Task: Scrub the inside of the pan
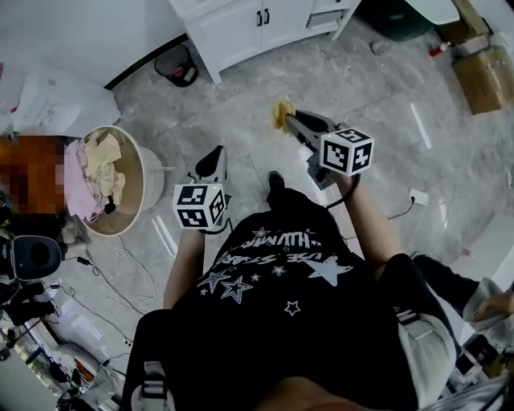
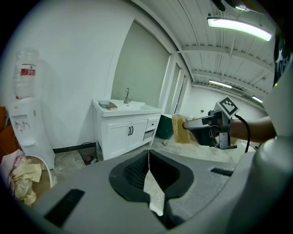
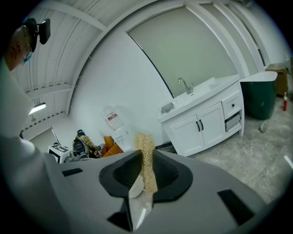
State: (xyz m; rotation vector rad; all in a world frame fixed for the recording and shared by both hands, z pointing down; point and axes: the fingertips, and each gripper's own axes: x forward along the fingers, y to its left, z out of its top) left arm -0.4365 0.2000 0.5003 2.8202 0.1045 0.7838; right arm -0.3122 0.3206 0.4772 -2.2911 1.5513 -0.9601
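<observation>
My right gripper (image 1: 291,120) is shut on a yellow scrubbing sponge (image 1: 280,112), held out over the grey marble floor. In the right gripper view the sponge (image 3: 145,157) stands upright, pinched between the dark jaws of the right gripper (image 3: 144,171). To its left, the left gripper (image 1: 214,163) hangs at about the same height, jaws shut with nothing between them. The left gripper view shows its closed jaws (image 2: 149,161), and beyond them the right gripper (image 2: 208,130) with the sponge (image 2: 180,129). No pan shows in any view.
A white vanity cabinet with a sink (image 1: 257,24) stands ahead, with a small black bin (image 1: 177,64) beside it. A round basket of cloths (image 1: 140,181) sits to the left. Cables trail on the floor. A cardboard box (image 1: 486,76) lies at far right.
</observation>
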